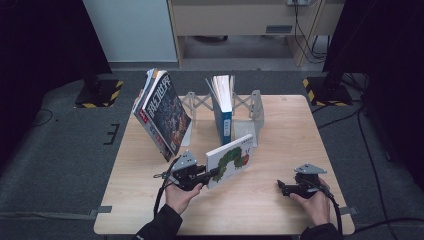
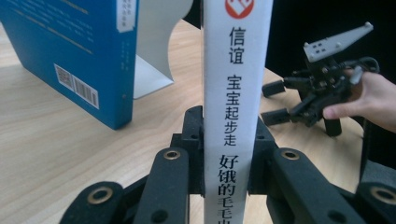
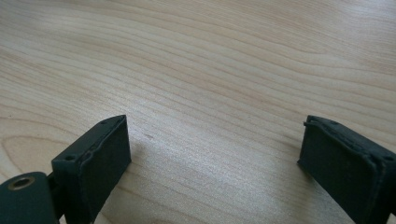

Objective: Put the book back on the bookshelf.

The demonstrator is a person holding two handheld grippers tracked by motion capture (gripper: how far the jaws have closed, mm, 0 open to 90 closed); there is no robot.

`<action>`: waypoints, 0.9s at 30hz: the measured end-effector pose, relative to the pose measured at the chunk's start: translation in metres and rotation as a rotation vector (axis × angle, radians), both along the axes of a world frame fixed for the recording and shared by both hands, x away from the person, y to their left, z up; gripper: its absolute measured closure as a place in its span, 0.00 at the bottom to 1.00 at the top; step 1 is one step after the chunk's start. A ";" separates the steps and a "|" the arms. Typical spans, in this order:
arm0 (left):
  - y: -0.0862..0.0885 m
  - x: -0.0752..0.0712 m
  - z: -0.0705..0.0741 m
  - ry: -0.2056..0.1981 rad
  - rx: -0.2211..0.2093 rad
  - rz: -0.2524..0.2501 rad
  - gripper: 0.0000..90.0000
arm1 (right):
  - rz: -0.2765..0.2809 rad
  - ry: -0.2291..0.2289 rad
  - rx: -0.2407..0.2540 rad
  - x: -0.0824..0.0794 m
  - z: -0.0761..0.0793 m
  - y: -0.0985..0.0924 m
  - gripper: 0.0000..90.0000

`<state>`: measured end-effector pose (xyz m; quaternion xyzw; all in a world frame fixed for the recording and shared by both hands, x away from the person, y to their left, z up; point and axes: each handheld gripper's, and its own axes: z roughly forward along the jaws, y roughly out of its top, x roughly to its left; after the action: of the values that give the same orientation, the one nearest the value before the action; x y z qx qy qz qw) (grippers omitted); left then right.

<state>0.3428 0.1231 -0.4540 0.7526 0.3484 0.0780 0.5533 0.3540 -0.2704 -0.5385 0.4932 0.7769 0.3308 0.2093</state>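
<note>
A white picture book [image 1: 231,159] with a green caterpillar on its cover stands tilted above the table's front middle. My left gripper [image 1: 215,173] is shut on its lower corner; in the left gripper view the white spine [image 2: 237,93] with black characters runs up between my left gripper's [image 2: 227,135] black jaws, which press on both sides. My right gripper [image 1: 281,187] rests low at the front right, held by a hand, and points left. In the right gripper view its jaws stand wide apart over bare wood, so my right gripper [image 3: 215,144] is open with nothing between them.
A metal folding book rack [image 1: 256,107] stands at the table's back with a blue book [image 1: 223,107] upright in it. Several magazines [image 1: 162,112] lean at the back left. The wooden table [image 1: 280,130] lies bare at the right. The blue book [image 2: 79,51] is close on the left.
</note>
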 end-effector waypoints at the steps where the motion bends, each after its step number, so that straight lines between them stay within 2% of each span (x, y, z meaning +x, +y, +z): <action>1: -0.001 0.001 0.001 -0.004 0.000 0.006 0.83 | 0.001 0.000 0.001 0.000 0.000 0.000 0.09; 10: -0.011 0.018 0.016 -0.061 0.000 0.051 0.83 | 0.005 0.003 0.002 0.001 0.000 0.000 0.08; 14: -0.015 0.022 0.016 -0.063 0.002 0.076 0.83 | 0.003 0.003 0.003 0.001 0.000 0.000 0.08; 19: -0.023 0.026 0.018 -0.084 0.025 0.096 0.83 | 0.003 0.003 0.004 0.001 0.000 0.000 0.08; 27: -0.045 0.030 0.017 -0.113 0.028 0.115 0.83 | 0.003 0.003 0.004 0.001 0.000 0.000 0.08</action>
<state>0.3730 0.0781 -0.4372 0.7334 0.3582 0.1570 0.5560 0.3545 -0.2705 -0.5387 0.4929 0.7773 0.3319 0.2067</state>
